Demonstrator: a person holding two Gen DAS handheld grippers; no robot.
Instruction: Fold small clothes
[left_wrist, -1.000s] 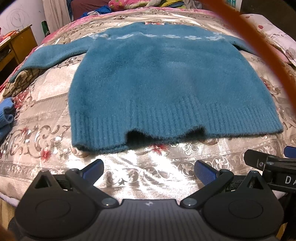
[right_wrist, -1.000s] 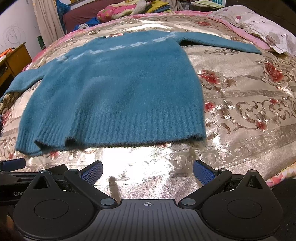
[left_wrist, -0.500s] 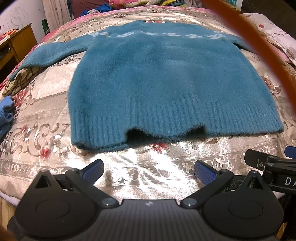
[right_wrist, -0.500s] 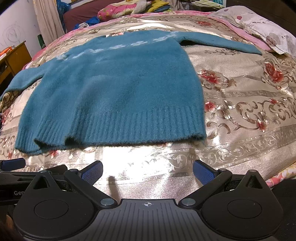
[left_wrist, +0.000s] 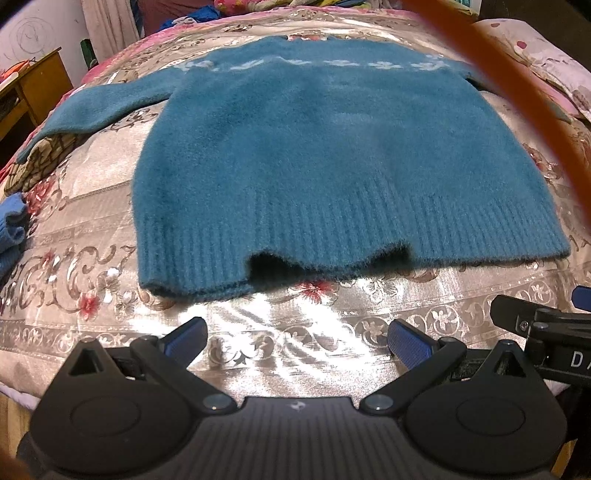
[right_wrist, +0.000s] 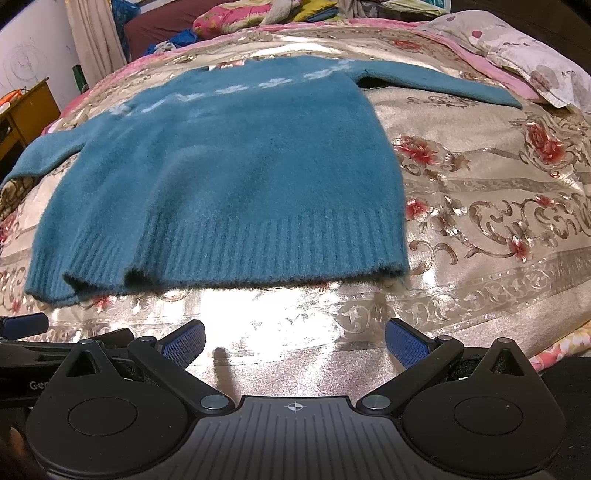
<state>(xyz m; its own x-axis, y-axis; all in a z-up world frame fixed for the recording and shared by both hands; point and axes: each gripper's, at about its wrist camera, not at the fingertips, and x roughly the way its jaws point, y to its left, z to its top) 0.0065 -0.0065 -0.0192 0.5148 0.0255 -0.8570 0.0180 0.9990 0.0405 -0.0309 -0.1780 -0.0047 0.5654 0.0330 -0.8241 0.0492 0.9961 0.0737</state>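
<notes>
both tongs, left gripper (left_wrist: 297, 341) and right gripper (right_wrist: 293, 341), have crept closer to the bed's near edge, released and empty. the teal sweater (left_wrist: 332, 155) stays spread flat mid-bed, unfolded.

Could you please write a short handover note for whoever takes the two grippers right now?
Left gripper: open, empty, short of the hem.
Right gripper: open, empty, also short of the hem.
Teal sweater: flat on the floral bedspread, both sleeves spread out, ribbed hem nearest, slightly lifted in the middle.
Done: sweater laid out.
Left: every fold; no fold made yet.
</notes>
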